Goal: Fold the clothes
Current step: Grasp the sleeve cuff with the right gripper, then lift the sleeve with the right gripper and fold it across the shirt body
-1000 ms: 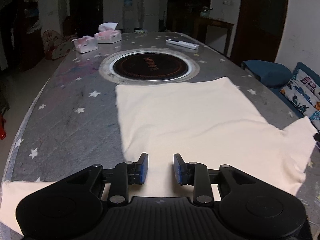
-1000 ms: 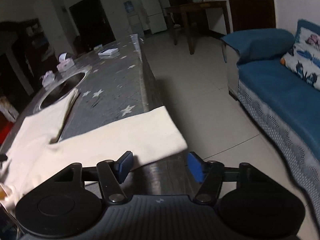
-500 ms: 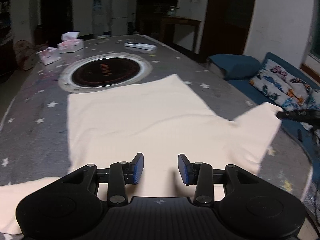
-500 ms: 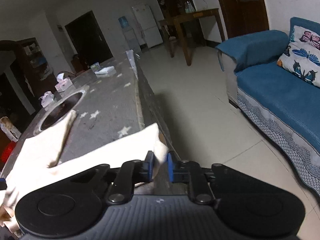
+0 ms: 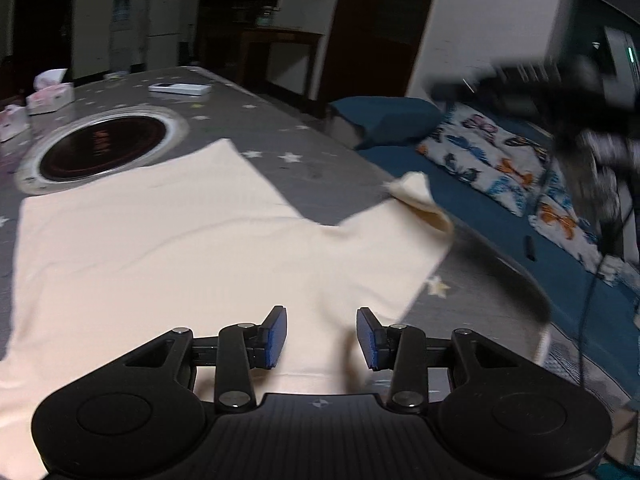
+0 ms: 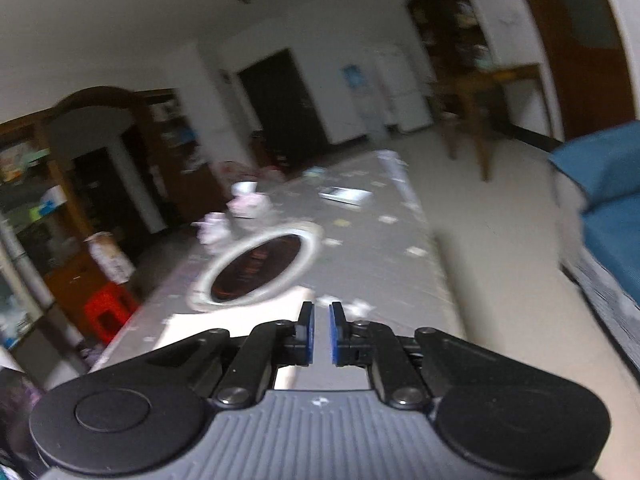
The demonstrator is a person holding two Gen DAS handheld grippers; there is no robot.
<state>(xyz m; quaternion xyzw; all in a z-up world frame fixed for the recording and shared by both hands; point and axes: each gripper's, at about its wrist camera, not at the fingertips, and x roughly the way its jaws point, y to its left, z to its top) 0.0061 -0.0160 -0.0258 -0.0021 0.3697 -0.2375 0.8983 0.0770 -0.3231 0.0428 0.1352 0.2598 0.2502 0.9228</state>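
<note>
A cream shirt (image 5: 160, 248) lies spread on the grey starred table (image 5: 304, 148). Its right sleeve (image 5: 400, 248) reaches toward the table's right edge, and the cuff (image 5: 420, 196) is curled up and over. My left gripper (image 5: 322, 338) hovers open low over the shirt's near part, by the sleeve's root, with only flat cloth under it. My right gripper (image 6: 322, 332) is raised above the table and shut, with nothing visible between its pads. A strip of the cream shirt (image 6: 192, 324) shows below its fingers. In the left wrist view the right gripper (image 5: 520, 88) is a dark blur, high and apart from the cuff.
A round black hotplate (image 5: 100, 148) is set into the table beyond the shirt. Tissue boxes (image 5: 50, 94) and a flat white device (image 5: 180, 89) lie at the far end. A blue sofa (image 5: 400, 120) with a butterfly pillow (image 5: 492, 152) runs along the right. A red stool (image 6: 108, 312) stands left of the table.
The right gripper closed on the sleeve's cuff, then rose sharply, and the cuff is no longer in its jaws. The left gripper slid right along the shirt toward the sleeve, its jaws slightly wider.
</note>
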